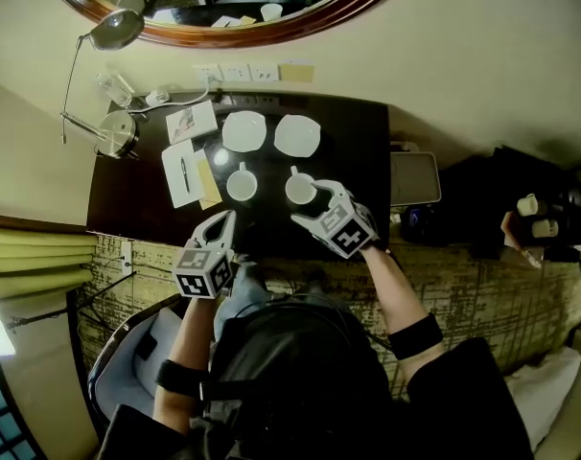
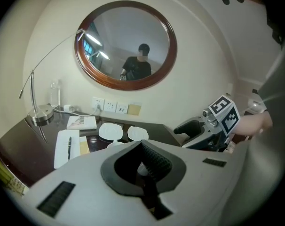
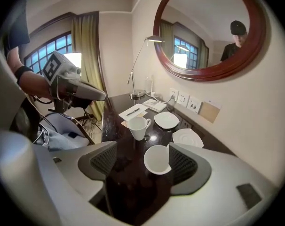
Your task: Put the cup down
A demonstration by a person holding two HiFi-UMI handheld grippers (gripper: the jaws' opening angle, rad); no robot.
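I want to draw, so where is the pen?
In the head view, the pen lies on the white notepad at the desk's left side, between the lamp and the left cup.

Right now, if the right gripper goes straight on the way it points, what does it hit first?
The cup, already between the right gripper's open jaws, off to one side. Past it, probably the table.

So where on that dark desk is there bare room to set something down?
Bare patches: the right end of the desk, beside the right saucer, and the front-left corner in front of the notepad. The middle is crowded: the left saucer, the left cup, and the right gripper, open with the right cup between its jaws.
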